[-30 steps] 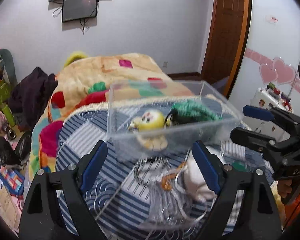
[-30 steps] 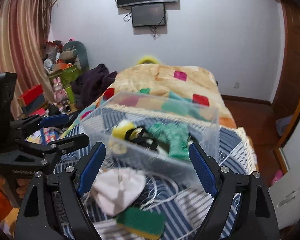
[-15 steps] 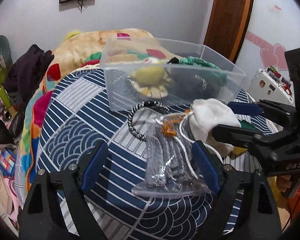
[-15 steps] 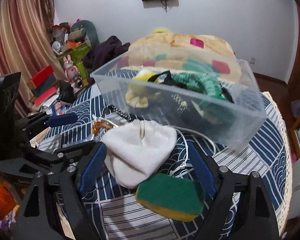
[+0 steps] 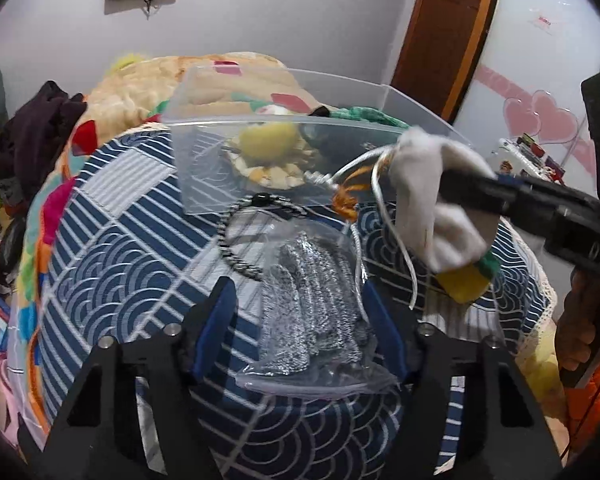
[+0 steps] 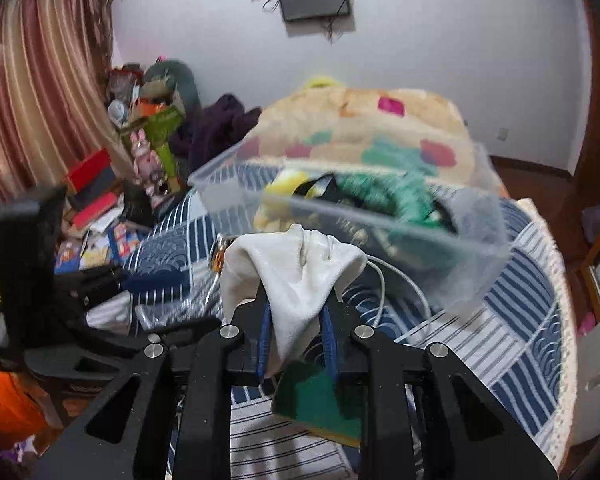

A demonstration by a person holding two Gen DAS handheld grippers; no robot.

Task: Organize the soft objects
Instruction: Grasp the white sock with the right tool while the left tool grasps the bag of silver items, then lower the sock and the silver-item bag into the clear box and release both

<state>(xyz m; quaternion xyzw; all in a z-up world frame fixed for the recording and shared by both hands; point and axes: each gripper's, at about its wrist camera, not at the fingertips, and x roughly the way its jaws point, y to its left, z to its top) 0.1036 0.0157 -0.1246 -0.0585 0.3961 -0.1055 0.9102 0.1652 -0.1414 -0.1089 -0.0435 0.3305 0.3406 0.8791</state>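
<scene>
- On the round table with the blue-and-white wave-and-stripe patchwork cloth (image 5: 112, 264), which fills the lower part of both wrist views, everything of the task lies close together.
- The clear rectangular plastic bin (image 5: 204, 168) stands at the far side of the cloth; inside it show a yellow plush toy (image 5: 268, 148) and a green knitted piece (image 6: 384, 196).
- The clear plastic bag of grey metallic mesh scourers (image 5: 312, 312) lies flat just in front of the bin, between the blue pads of the left gripper (image 5: 300, 328). Its jaws have just been closing around the bag; whether the pads already press on it I cannot tell.
- The white soft cloth pouch (image 6: 296, 276) is pinched by the right gripper (image 6: 296, 340), whose jaws have just been closing onto it; the pads squeeze its lower part and the rest bunches above the fingertips, near the bin's front wall.
- The green-and-yellow scouring sponge (image 6: 320, 400) lies on the cloth directly under the pouch.
- A black-and-white braided cord ring (image 5: 236, 240) lies between the bag and the bin, its near edge under the bag.
- A thin white cable (image 6: 404, 284) curls on the cloth beside the pouch.
</scene>
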